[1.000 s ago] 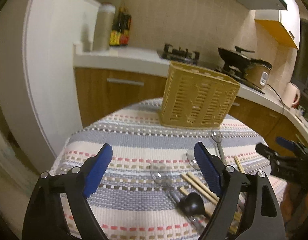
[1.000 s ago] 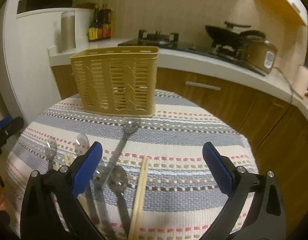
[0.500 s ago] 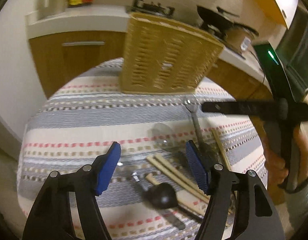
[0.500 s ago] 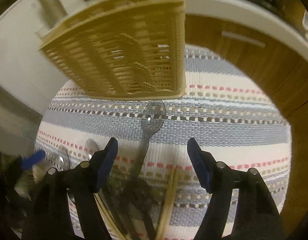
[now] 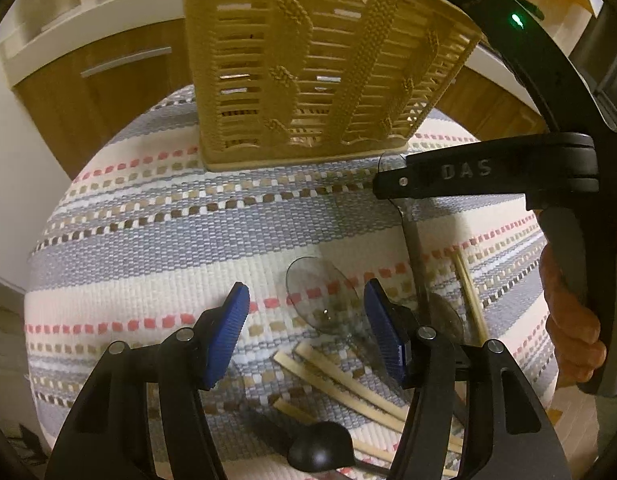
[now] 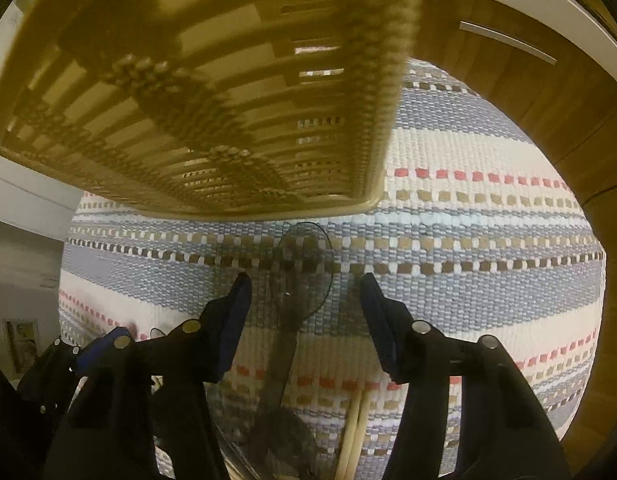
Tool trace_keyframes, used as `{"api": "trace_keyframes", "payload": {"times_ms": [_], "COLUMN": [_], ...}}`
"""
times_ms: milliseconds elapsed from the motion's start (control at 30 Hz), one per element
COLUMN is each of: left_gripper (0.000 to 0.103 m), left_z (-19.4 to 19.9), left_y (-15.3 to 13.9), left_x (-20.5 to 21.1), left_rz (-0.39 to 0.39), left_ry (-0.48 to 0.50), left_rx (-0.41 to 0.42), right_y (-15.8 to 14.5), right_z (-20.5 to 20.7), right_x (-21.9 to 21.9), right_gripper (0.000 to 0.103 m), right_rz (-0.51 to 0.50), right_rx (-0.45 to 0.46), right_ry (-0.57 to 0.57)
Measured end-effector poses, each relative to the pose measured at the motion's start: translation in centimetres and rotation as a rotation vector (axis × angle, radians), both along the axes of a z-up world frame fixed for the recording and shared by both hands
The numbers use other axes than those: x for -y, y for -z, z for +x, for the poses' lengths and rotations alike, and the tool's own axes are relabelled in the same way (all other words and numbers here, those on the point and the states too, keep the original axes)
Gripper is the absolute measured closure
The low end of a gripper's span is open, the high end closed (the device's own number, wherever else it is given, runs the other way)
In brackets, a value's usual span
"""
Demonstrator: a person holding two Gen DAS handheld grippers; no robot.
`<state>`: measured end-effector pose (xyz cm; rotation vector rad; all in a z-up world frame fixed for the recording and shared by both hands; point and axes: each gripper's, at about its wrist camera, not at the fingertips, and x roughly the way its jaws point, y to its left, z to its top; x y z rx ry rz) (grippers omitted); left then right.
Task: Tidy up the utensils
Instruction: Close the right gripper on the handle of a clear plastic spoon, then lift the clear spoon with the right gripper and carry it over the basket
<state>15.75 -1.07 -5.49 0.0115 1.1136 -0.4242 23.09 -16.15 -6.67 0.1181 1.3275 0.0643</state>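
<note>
A tan slotted utensil basket stands on the striped cloth; it also fills the top of the right wrist view. My left gripper is open, low over a clear plastic spoon whose bowl lies between its fingers. Wooden chopsticks and a black spoon lie nearer to me. My right gripper is open, straddling another clear spoon in front of the basket. Its body shows in the left wrist view.
The round table wears a striped woven cloth. One chopstick lies at the right. Wooden kitchen cabinets and a white counter stand behind. A hand holds the right gripper.
Both grippers have come down and forward toward the table. The left now sits over a clear spoon; the right has closed in on the spoon by the basket.
</note>
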Motion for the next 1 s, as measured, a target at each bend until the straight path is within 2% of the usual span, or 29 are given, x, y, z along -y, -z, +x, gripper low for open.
{"api": "trace_keyframes", "payload": {"times_ms": [100, 133, 267, 400, 567, 600, 633, 733, 833, 1000], "left_gripper": [0.048, 0.049, 0.054, 0.065, 0.068, 0.074, 0.098, 0.101, 0.102, 0.101], "left_z": [0.5, 0.7, 1.2, 1.6, 1.8, 1.1, 0.7, -0.3, -1.3, -2.1], "left_y": [0.1, 0.5, 1.1, 1.0, 1.1, 0.6, 0.4, -0.8, -2.1, -3.4], "left_x": [0.9, 1.2, 2.3, 3.1, 5.0, 5.6, 5.9, 6.0, 5.8, 5.1], "left_rz": [0.017, 0.030, 0.067, 0.107, 0.130, 0.132, 0.129, 0.065, 0.039, -0.017], "left_ry": [0.009, 0.012, 0.012, 0.007, 0.014, 0.013, 0.009, 0.004, 0.001, 0.004], "left_rx": [-0.015, -0.023, -0.029, -0.023, -0.007, 0.000, 0.018, 0.048, 0.105, 0.122], "right_y": [0.4, 0.7, 1.4, 1.7, 1.6, 1.6, 1.5, 0.9, -0.4, -2.8], "right_z": [0.4, 0.6, 0.9, 0.4, -0.6, -0.8, -1.1, -2.0, -3.5, -5.9], "right_x": [-1.5, -2.1, -3.8, -4.2, -4.2, -4.1, -4.0, -3.1, -1.3, 0.8], "right_gripper": [0.058, 0.065, 0.072, 0.073, 0.074, 0.074, 0.074, 0.074, 0.074, 0.074], "right_rz": [-0.045, -0.057, -0.111, -0.127, -0.130, -0.112, -0.098, -0.055, -0.016, 0.034], "right_rx": [0.010, 0.010, 0.019, 0.033, 0.068, 0.079, 0.086, 0.122, 0.179, 0.257], "right_ry": [-0.018, -0.021, -0.054, -0.087, -0.124, -0.130, -0.134, -0.140, -0.147, -0.149]}}
